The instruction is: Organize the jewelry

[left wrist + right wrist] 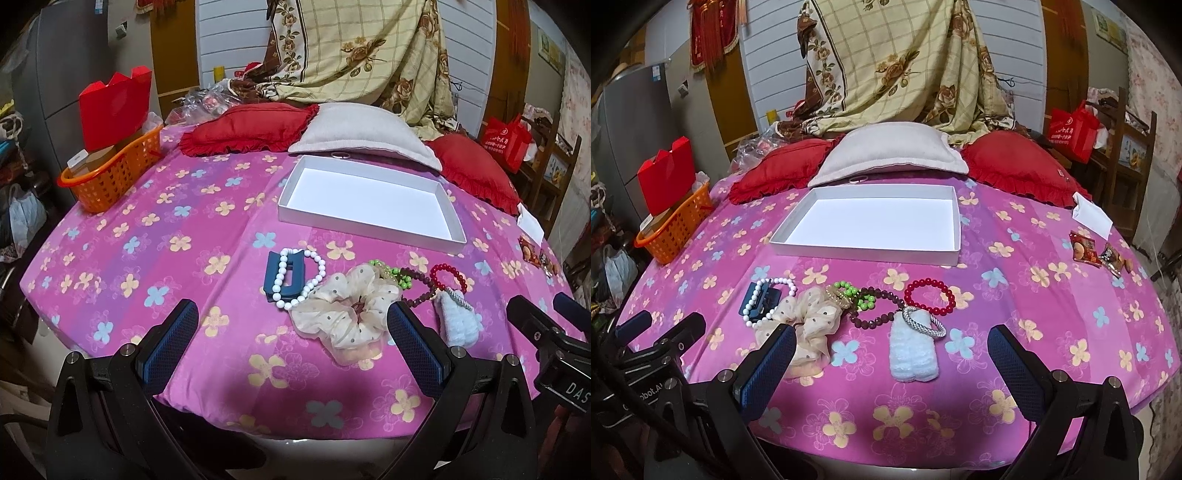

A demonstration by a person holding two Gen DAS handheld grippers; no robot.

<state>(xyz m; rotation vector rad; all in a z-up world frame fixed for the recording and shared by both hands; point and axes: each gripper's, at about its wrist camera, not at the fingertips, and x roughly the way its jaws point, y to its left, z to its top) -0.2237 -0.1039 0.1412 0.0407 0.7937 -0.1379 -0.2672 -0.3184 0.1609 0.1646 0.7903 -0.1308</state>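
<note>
Both jaws gape empty above the pink flowered bedspread (1034, 295). The right gripper (892, 354) faces the fluffy white knitted piece (914, 356), long axis pointing away; the left gripper (291, 332) (offset) is nearer the cream dotted scrunchie (347, 314). Beyond the beads sits the shallow white cardboard tray (864, 254), empty.

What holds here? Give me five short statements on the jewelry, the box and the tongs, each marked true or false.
1. The white box holds nothing. True.
2. The white bead bracelet lies across the blue hair clip. True.
3. The red bead bracelet sits inside the box. False: it lies on the pink cover.
4. The left tongs grip the scrunchie. False: open, holding nothing.
5. The right tongs are open. True.
</note>
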